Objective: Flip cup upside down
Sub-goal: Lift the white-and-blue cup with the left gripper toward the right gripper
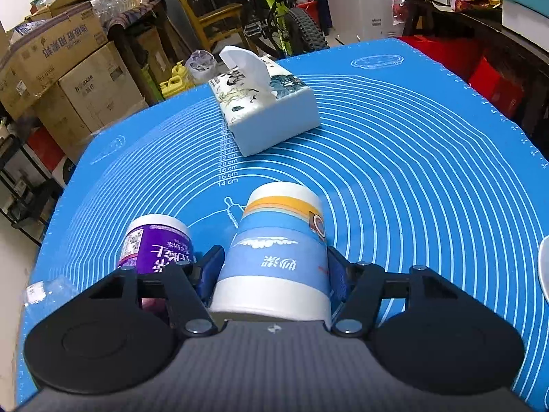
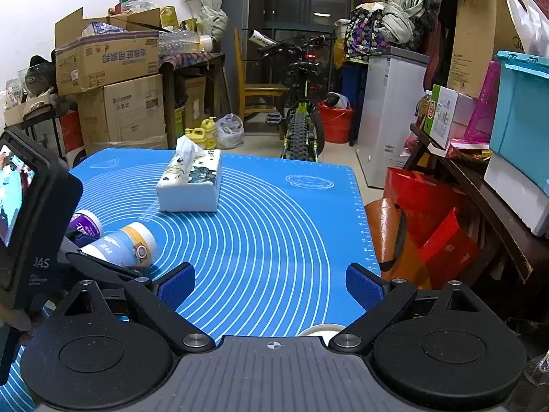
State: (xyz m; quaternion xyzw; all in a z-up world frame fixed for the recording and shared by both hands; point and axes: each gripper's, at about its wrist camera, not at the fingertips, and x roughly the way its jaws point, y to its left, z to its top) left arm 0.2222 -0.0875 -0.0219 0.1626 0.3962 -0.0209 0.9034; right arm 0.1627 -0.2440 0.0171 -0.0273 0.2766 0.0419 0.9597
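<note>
Left to right. Purple-labelled cup [image 1: 156,243]: near left edge of tabletop [image 1: 411,171], just beside the held cup, white end pointing away; contact between the two cannot be told.

Left gripper [image 1: 274,271]: jaws pinching blue-and-white cup [image 1: 278,254] across its wider half, one blue pad on each flank. Cup sits squarely between the jaws, in the near-left part of the tabletop. Long axis runs along the fingers, forward toward the tissue box [image 1: 264,103] and the far edge. Narrow closed end points away; wide rim end points back toward the gripper body. In right wrist view the same cup [image 2: 123,243] lies close to horizontal, low over the mat; touching or just clear cannot be told.

Right gripper [image 2: 271,288]: jaws spread wide, nothing between them, hanging over the near-right part of the tabletop, well apart from the cup.

Judgement: left hand nearer, already holding. Cup about halfway through the turn; rim end needs to go down onto the mat. Purple-labelled cup close by limits room on that side.
</note>
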